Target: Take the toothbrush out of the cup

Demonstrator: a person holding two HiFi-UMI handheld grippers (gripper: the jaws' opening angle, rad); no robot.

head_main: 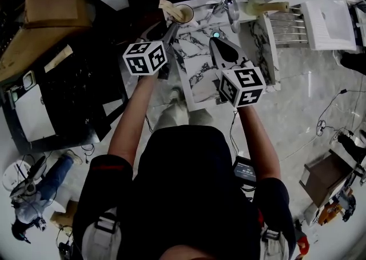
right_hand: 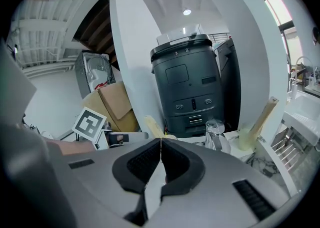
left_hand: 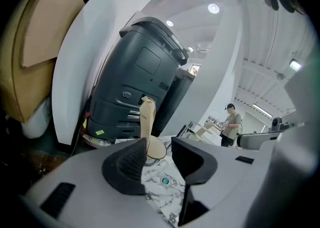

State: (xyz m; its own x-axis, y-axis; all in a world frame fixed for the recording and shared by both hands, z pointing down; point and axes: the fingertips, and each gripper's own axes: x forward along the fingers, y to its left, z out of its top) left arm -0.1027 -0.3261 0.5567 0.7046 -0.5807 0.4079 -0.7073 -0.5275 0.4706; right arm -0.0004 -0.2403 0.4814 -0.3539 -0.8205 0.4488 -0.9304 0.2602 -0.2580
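A beige cup [head_main: 184,13] stands at the far left corner of the marble counter [head_main: 194,76]. A tan toothbrush [head_main: 170,8] leans out of it. In the left gripper view the toothbrush [left_hand: 146,119] rises from the cup [left_hand: 157,148] just past the left jaw's tip, and no pad touches it. My left gripper [head_main: 170,31] [left_hand: 160,154] is open, close in front of the cup. My right gripper [head_main: 217,43] [right_hand: 160,144] is shut on nothing, over the counter's middle, to the right of the left one.
A dark grey machine [left_hand: 140,81] stands behind the counter. A glass jug [head_main: 230,7], a second pale cup [head_main: 254,6] with a stick in it and a dish rack [head_main: 286,24] lie to the right. A small teal disc [head_main: 215,35] sits on the marble. Cardboard boxes [head_main: 46,2] are on the left.
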